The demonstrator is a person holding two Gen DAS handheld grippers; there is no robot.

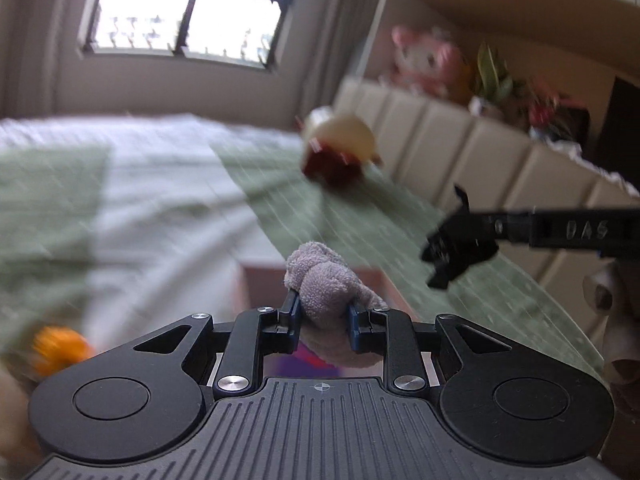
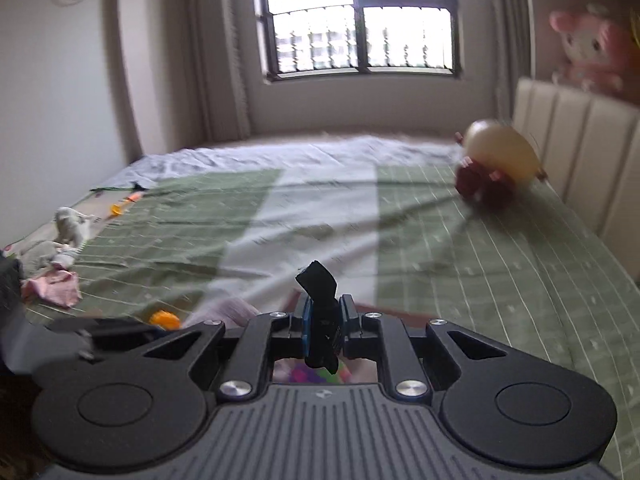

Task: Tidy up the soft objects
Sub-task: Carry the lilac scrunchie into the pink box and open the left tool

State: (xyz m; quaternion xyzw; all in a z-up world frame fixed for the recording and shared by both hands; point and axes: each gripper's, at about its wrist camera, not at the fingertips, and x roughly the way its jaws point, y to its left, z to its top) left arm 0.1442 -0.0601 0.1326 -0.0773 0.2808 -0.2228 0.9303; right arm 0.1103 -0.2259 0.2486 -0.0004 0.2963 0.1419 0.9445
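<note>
My left gripper [image 1: 323,314] is shut on a grey-lilac plush toy [image 1: 324,276], held above a pink box [image 1: 380,280] on the bed. My right gripper [image 2: 323,316] is shut on a small black soft piece [image 2: 320,308]; it also shows in the left wrist view [image 1: 456,248], reaching in from the right. A cream and dark red plush [image 2: 496,160] lies on the green bedspread near the headboard. An orange toy [image 2: 164,319] lies low left. White and pink soft things [image 2: 60,256] lie at the bed's left edge.
A padded beige headboard [image 2: 580,140] runs along the right, with a pink plush [image 2: 592,56] and plants [image 1: 496,76] on the shelf above. A window [image 2: 360,20] is at the far wall. The bed [image 2: 320,208] has green and white sheets.
</note>
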